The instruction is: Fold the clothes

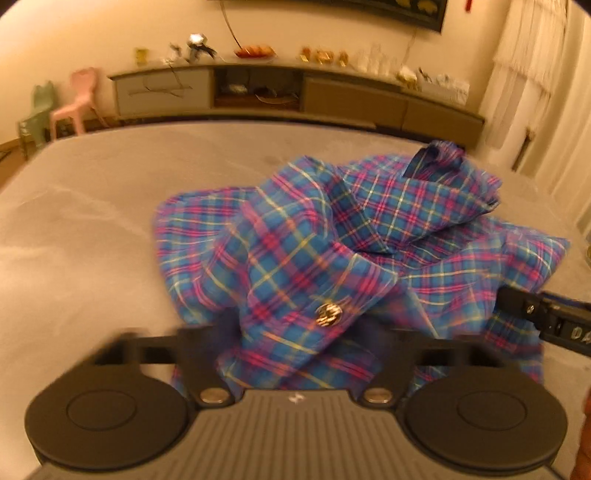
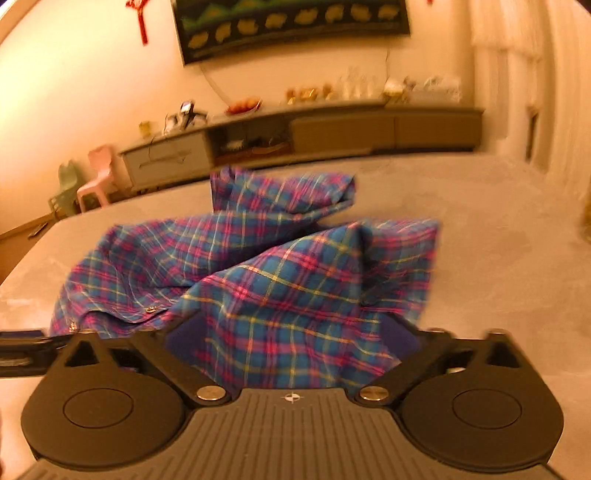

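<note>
A blue, pink and yellow plaid shirt (image 1: 332,236) lies crumpled on a grey surface (image 1: 92,221); it also shows in the right wrist view (image 2: 258,258). My left gripper (image 1: 299,332) is shut on a fold of the shirt that carries a gold button (image 1: 327,315); the cloth hides the fingertips. My right gripper (image 2: 291,332) is shut on another bunch of the shirt, with blue pads (image 2: 181,336) showing at each side of the cloth. The right gripper also shows at the right edge of the left wrist view (image 1: 546,321).
A long low cabinet (image 1: 295,92) with small items on top runs along the far wall. Pink and green plastic chairs (image 1: 74,107) stand at the far left. Curtains (image 1: 535,74) hang at the right. A dark wall picture (image 2: 291,26) hangs above the cabinet.
</note>
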A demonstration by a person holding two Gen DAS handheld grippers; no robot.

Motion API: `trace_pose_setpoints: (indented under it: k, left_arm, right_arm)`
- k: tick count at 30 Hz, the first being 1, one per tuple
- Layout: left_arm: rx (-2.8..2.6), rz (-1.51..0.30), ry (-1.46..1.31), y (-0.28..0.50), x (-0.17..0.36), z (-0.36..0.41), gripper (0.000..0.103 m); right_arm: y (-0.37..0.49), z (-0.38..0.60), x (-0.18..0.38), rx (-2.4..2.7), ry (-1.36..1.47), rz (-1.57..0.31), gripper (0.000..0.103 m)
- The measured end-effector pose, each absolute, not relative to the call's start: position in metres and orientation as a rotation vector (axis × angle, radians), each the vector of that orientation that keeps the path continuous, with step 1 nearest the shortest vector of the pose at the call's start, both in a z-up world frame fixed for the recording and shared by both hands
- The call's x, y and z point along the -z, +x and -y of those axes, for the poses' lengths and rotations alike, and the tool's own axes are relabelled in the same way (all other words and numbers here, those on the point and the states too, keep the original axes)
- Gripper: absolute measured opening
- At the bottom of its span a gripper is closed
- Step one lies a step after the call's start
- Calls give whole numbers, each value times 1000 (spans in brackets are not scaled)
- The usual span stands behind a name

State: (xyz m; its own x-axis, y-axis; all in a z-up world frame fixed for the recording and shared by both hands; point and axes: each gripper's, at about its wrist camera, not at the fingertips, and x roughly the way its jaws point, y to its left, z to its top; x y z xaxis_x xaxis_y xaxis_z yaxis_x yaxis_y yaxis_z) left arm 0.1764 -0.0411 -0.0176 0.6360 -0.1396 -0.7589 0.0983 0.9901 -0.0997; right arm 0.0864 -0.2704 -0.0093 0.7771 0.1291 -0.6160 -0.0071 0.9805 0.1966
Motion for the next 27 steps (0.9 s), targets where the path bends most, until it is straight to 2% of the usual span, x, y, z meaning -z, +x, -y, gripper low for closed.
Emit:
trace_pose_setpoints:
  k: [1,2,3,4,6,8,9,10,11,12,13,14,15,16,17,18,20,23,26,27]
  left_arm:
    - [142,-880,-73,190,18,39,20]
    - [152,-868,-97,198,13,34,15]
    - [173,-832,-133,204,2,25,11]
    - [194,-770,-173,201,-16,13,9]
    - [255,-635,-244,177,-53,-19,9]
    - [253,-550,-234,152,-65,-44,10]
    - [224,-573,-212,150,-57,-52,12]
    - [198,-641,-180,152,-40,-58,21]
    - [171,-713,-147,154,-22,-63,25]
    - [131,-759,-118,150,-5,-69,35]
    - [110,-760,-112,140,6,-78,46]
    - [105,-735,-134,127,13,-89,54]
    - [89,-717,-166,115,19,-102,68]
    - [60,-706,-198,106,23,-113,72]
    - [44,-707,-223,104,27,-122,72]
    - [29,-708,-248,102,30,-130,72]
    - [29,-731,-285,111,35,-141,72]
    - [19,-763,-308,134,38,-139,78]
    - [60,-809,-298,157,43,-129,78]
    - [85,-825,-287,165,46,-123,64]
  right_arm:
    - [98,270,14,-99,195,-714,39]
    - [90,267,7,-139,198,-695,25]
    - [80,264,-1,-179,200,-670,20]
    - [71,261,-9,-219,202,-646,7]
    - [52,255,-26,-299,206,-596,6]
    - [32,249,-43,-379,210,-546,5]
    - [23,246,-51,-419,212,-520,5]
    - [20,240,-41,-446,191,-563,6]
    - [18,234,-30,-472,168,-612,7]
    - [15,228,-19,-498,145,-661,8]
    - [14,234,-20,-482,160,-651,14]
    - [14,242,-23,-463,179,-636,30]
    - [13,249,-25,-444,198,-621,41]
    - [12,257,-28,-425,217,-606,70]
    - [13,263,-37,-403,230,-563,92]
    - [18,270,-49,-373,223,-505,97]
    - [44,269,-62,-322,161,-469,101]
    - [126,253,-42,-189,131,-593,102]
    - [201,233,-5,-159,143,-773,98]
    - [216,224,4,-195,136,-812,98]
